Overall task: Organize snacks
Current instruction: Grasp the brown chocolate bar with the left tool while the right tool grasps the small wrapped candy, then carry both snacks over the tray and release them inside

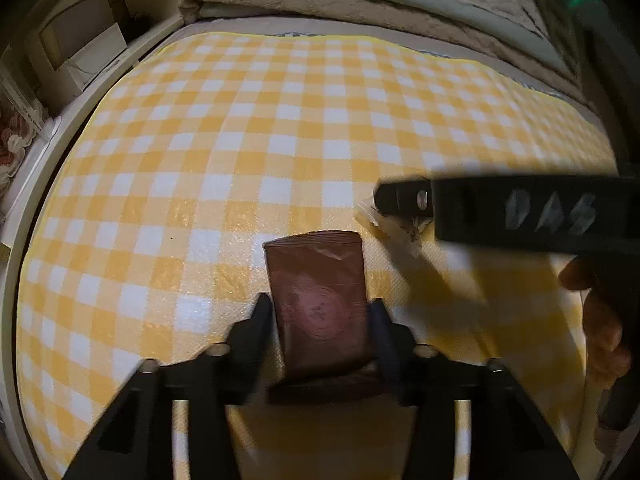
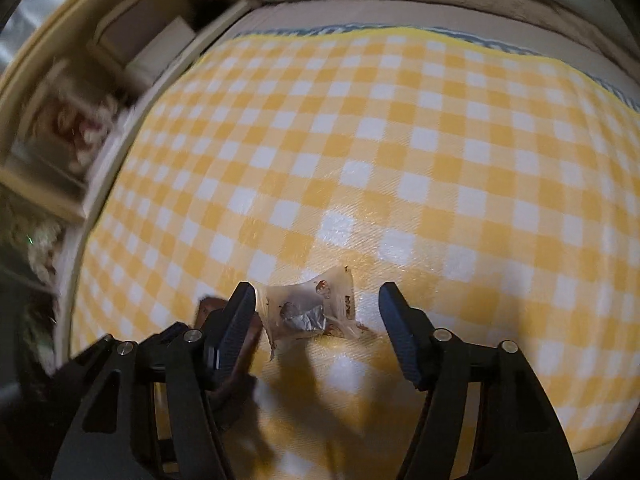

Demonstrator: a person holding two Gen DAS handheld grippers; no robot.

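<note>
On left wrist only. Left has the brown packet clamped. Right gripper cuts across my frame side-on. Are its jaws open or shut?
Observer: Open. In the right wrist view the right gripper has its fingers spread wide, with nothing between the pads.
Operator: What's it going for? I see only a pale scrap under its tip.
Observer: A clear snack wrapper with a silver piece inside, lying flat on the yellow checked cloth between the spread fingers.
Operator: Touching it yet?
Observer: The wrapper's left edge sits right by the left finger; contact can't be told. The right finger stands clear of it.
Operator: And my brown packet?
Observer: Only a brown corner shows, behind that left finger.
</note>
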